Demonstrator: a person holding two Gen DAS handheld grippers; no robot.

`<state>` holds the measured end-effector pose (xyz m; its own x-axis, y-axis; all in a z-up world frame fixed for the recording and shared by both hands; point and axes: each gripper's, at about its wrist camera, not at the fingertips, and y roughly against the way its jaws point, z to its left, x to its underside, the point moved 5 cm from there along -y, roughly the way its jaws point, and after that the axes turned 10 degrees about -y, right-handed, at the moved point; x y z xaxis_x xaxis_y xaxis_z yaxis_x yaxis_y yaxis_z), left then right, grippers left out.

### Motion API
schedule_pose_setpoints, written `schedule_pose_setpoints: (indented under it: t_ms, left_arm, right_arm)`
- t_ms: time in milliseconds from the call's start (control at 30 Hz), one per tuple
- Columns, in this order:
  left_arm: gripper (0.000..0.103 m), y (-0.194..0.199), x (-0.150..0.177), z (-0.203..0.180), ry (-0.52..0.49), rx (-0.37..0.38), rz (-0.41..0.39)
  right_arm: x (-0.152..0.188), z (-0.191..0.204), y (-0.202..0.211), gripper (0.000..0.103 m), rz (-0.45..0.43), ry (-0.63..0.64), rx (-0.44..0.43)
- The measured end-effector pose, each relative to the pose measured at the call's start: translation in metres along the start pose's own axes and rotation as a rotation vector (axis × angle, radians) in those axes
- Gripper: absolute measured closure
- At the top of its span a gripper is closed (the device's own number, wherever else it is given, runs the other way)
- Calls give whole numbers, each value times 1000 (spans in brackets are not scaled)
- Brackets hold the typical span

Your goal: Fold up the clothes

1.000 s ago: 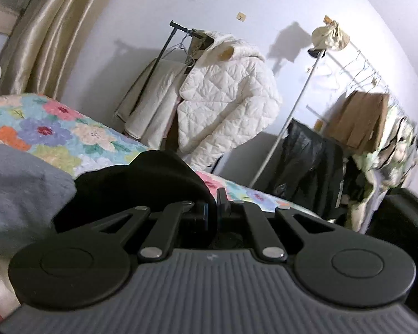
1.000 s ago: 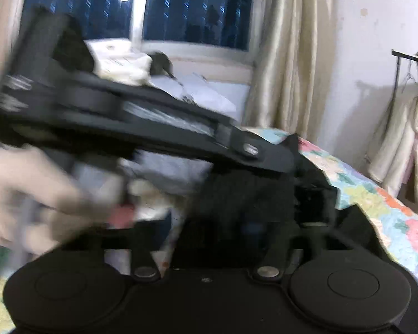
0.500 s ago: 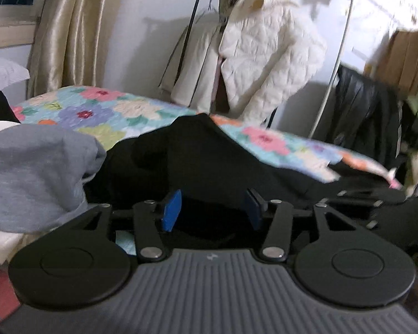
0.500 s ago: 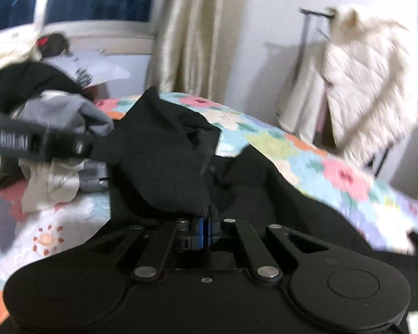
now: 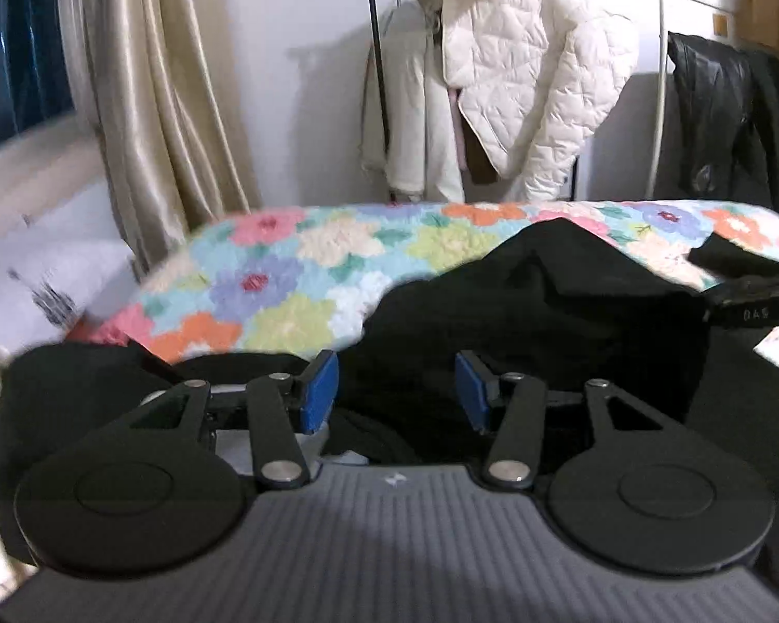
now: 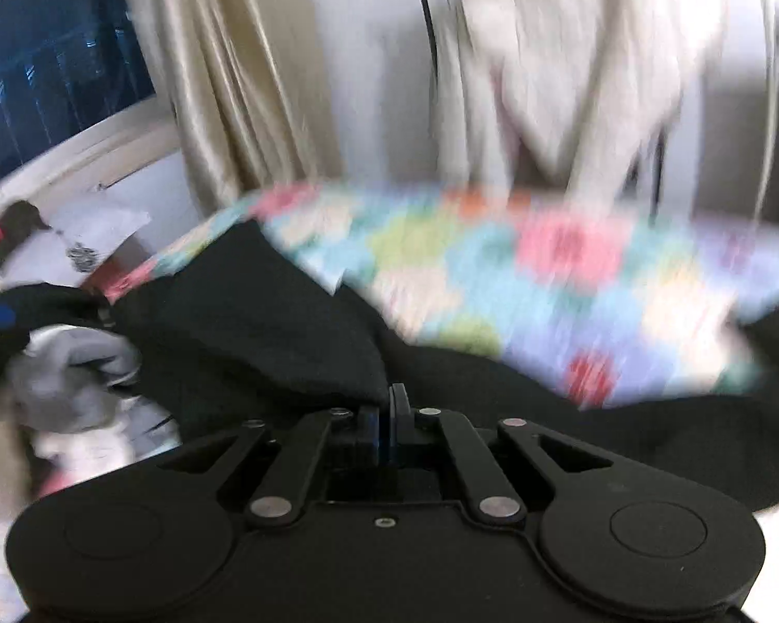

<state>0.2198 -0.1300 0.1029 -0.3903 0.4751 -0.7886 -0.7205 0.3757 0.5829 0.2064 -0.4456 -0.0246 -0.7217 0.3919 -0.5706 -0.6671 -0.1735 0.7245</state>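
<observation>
Fingers (image 5: 319,389) of the left gripper (image 5: 395,389) gape empty, the right gripper (image 6: 389,415) pinches the black garment (image 5: 545,301), bunched and unfolded on the bed (image 5: 296,270).

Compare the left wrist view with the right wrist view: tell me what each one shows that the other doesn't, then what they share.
Left wrist only: the left gripper open, its blue pads apart over the black garment, and a black jacket hanging at right.

Right wrist only: the right gripper shut on the black garment, plus a grey garment at left.

Both: floral quilt, beige curtain, white quilted jacket.
</observation>
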Motion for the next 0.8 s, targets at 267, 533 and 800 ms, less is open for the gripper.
schedule_pose_setpoints:
  t_ms: [267, 533, 800]
  left_arm:
    - [47, -83, 41, -11, 12, 139, -2]
    - [36, -175, 23, -20, 21, 259, -96]
    - [30, -204, 10, -25, 52, 301, 15]
  right_arm:
    - [-35, -56, 8, 68, -68, 5, -24]
    - [-80, -94, -91, 68, 102, 189, -124]
    - [-71, -66, -175, 47, 294, 276, -163]
